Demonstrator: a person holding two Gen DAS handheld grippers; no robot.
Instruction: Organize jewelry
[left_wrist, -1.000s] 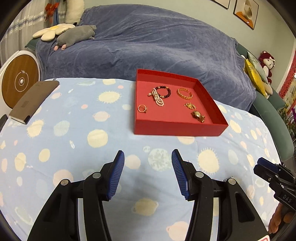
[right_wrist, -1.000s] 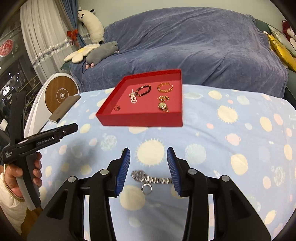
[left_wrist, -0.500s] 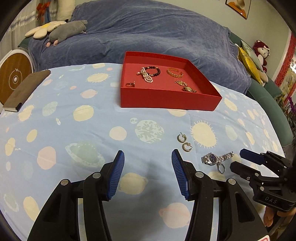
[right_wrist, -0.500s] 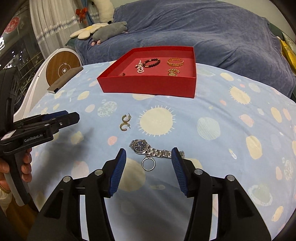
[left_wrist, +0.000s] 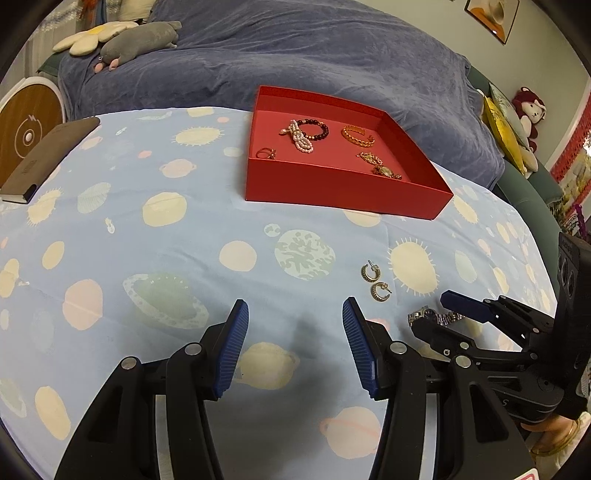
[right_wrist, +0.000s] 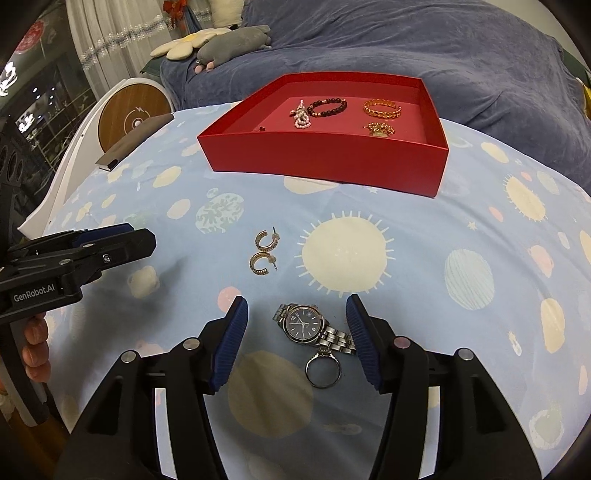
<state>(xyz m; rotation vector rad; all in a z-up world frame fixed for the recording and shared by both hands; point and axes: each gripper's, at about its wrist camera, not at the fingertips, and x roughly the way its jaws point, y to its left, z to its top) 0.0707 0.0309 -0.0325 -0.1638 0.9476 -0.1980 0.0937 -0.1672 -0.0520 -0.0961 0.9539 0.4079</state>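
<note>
A red tray holds a pearl piece, a dark bead bracelet, a gold bracelet, a small ring and other gold pieces. On the cloth lie two gold hoop earrings, a silver watch and a silver ring. My right gripper is open, low over the cloth, with the watch between its fingers. My left gripper is open and empty, left of the earrings.
The table wears a light blue cloth with suns and planets. A brown notebook lies at the far left edge. A sofa under a blue cover stands behind the table. A round wooden-faced object stands left.
My right gripper has moved forward and down, so the watch now lies between its fingers. My left gripper has come closer to the earrings. Both stay open.
</note>
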